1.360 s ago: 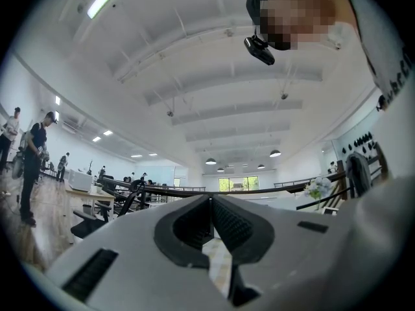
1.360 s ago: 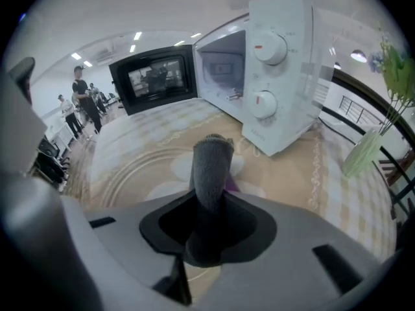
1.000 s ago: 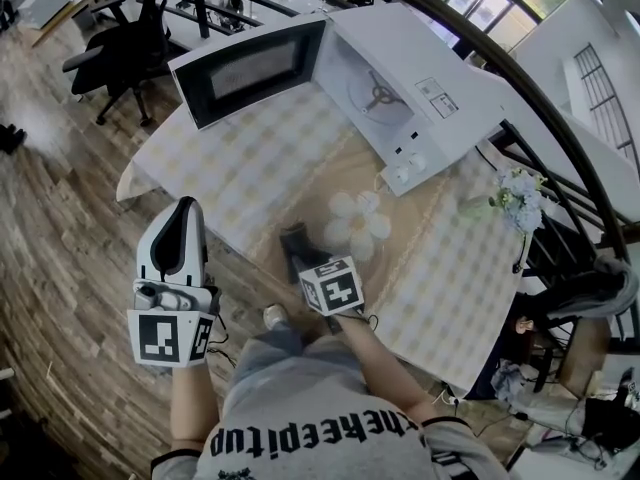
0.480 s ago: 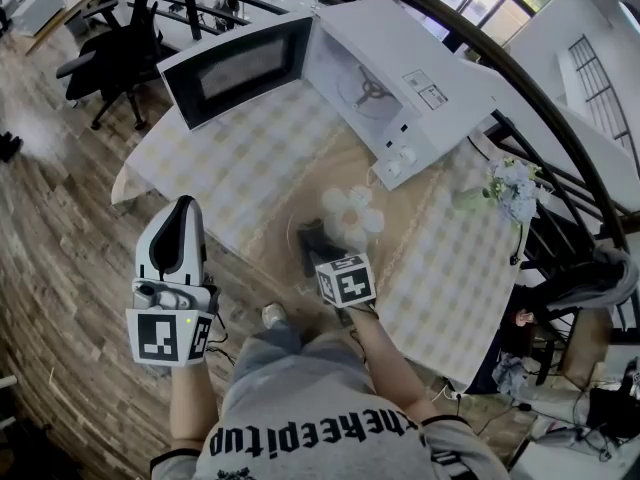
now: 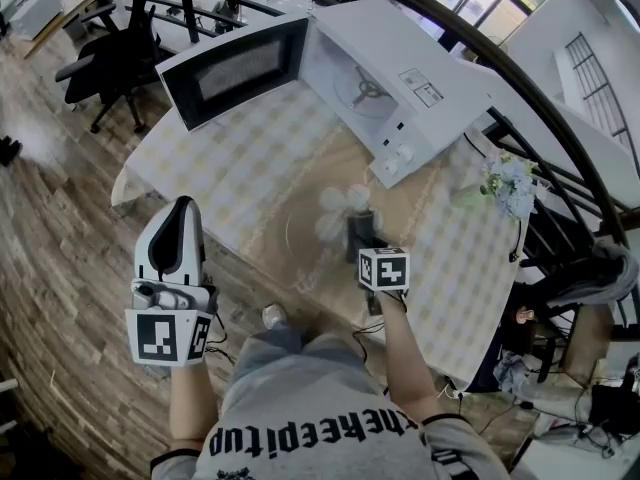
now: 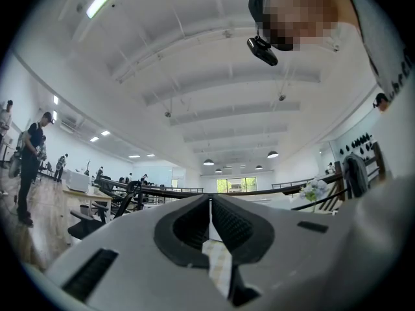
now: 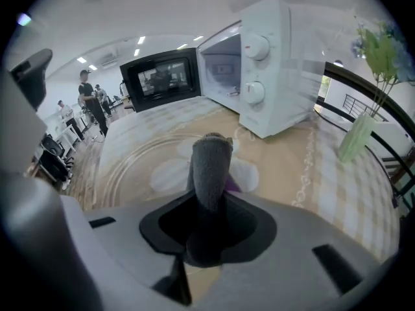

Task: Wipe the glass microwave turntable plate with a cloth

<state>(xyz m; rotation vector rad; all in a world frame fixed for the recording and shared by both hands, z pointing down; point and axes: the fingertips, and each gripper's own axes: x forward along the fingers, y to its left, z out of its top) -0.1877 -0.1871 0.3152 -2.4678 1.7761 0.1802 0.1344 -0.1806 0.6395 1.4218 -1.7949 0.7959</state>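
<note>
Right gripper view: right hand-held gripper point(image 7: 209, 203) is clamped on a rolled grey cloth point(image 7: 212, 164) that sticks out past the jaws over the glass turntable plate point(image 7: 130, 167). The plate lies flat on the counter point(image 7: 337, 193) in front of the microwave point(image 7: 279, 63), whose door is open. Over the last second this hand-held gripper swept from the plate's near-left side across to its right side, passing the white flower shape point(image 5: 340, 208) that shows through the glass. That looks like a wiping stroke under way, with part of the plate likely covered. Left hand-held gripper point(image 6: 209, 203) hasn't moved: jaws together on nothing, held off the counter edge over the wooden floor point(image 5: 60, 268), pointing up toward the ceiling. Hard to tell: whether the cloth tip actually presses on the glass, since the gripper body blocks it from above. The clear rim is faint and only partly traceable point(image 5: 296, 230). The flower may be a print or a mat. A small purple bit beside the cloth point(image 7: 233, 185) can't be identified.
</note>
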